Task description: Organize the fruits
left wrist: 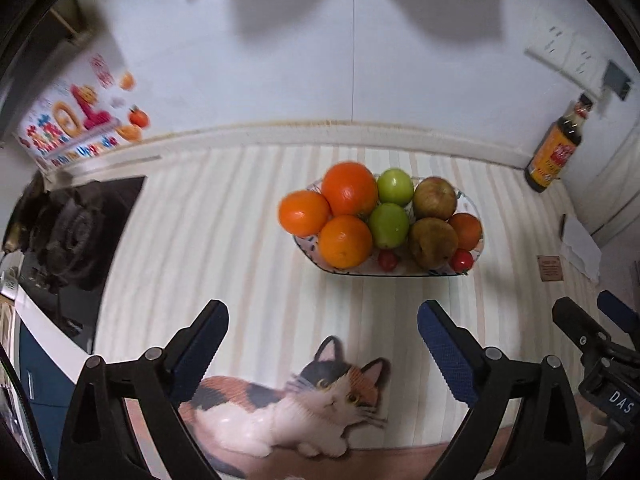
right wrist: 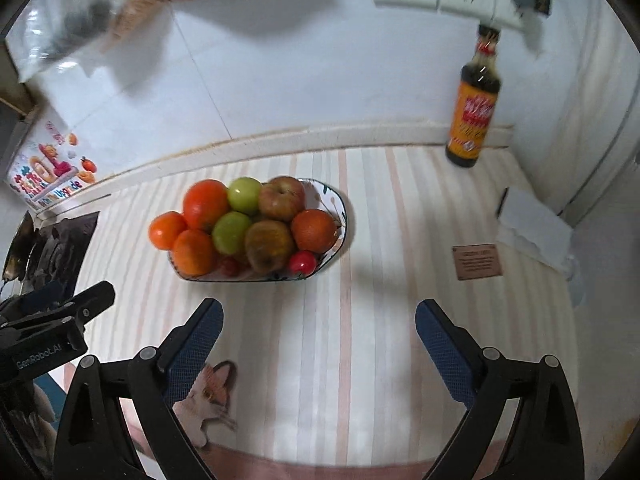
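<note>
Ahead of the left gripper (left wrist: 323, 340), whose fingers are standing spread and holding nothing, the fruits (left wrist: 380, 220) are sitting heaped in the plate (left wrist: 478, 250) on the striped mat (left wrist: 200, 240). From the right wrist, the right gripper (right wrist: 319, 340) is likewise gaping empty, well short of the pile. Sorting looks finished; I judge any withdrawal should be keeping clear of the plate's rim.

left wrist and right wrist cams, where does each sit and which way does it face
Left wrist: sits on the left gripper, angled down at the fruit plate on the striped mat; its own open fingers show, and the right gripper at the right edge.
Right wrist: sits on the right gripper, angled down at the mat right of the plate; its own open fingers show, and the left gripper at the left edge.
Shared: plate, sauce bottle, stove burner, cat picture.
</note>
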Available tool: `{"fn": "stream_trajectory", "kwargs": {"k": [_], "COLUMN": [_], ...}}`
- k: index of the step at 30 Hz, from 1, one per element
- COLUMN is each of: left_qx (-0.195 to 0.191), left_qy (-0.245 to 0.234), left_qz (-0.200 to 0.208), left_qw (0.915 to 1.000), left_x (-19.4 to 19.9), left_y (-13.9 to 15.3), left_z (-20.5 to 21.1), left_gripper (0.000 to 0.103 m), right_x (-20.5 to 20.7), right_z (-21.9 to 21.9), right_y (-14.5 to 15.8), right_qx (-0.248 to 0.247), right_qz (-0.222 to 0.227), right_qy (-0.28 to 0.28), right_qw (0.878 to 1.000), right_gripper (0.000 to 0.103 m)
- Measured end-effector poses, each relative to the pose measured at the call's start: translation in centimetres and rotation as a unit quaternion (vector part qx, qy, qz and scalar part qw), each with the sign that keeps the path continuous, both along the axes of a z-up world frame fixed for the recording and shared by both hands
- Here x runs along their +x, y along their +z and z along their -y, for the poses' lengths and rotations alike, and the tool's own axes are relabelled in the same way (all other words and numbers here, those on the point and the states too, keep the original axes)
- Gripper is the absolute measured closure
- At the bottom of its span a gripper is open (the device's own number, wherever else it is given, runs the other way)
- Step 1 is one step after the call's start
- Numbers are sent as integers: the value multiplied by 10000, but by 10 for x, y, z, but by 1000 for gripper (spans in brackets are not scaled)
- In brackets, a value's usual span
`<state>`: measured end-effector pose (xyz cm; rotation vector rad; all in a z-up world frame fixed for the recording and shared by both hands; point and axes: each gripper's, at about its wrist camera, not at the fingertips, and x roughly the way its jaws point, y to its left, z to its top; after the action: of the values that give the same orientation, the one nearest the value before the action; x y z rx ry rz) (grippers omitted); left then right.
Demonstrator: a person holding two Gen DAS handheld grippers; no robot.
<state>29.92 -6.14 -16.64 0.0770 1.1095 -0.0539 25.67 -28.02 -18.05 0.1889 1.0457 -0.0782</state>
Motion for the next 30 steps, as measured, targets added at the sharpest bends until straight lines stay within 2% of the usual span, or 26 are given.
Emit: {"fn": "stream_trajectory", "kwargs": {"k": [10, 18, 23, 30], "left_qx": [-182, -264, -288, -351], "left_qy": [-192, -369, -335, -192], "left_qz": [771, 1182, 1382, 1641], "left_qw": [9967, 9920, 9894, 9856], "left_x": [-106, -178, -208, -232], "left_y": [79, 122, 142, 160], "left_z": [-32, -42, -43, -43], "left_gripper": [6, 6, 6, 6], "right_x": [-123, -210, -244, -267], "right_z": [-29, -58, -65, -66], "right_y": [89, 146, 168, 191], "right_qx": [-230, -385, -403, -332], "right_qz": [593, 1005, 1220, 1410], "right_qy": [-187, -140, -27, 179], "right_qw": [9978, 9941, 9917, 9893], "right_gripper": [4, 4, 3, 3]}}
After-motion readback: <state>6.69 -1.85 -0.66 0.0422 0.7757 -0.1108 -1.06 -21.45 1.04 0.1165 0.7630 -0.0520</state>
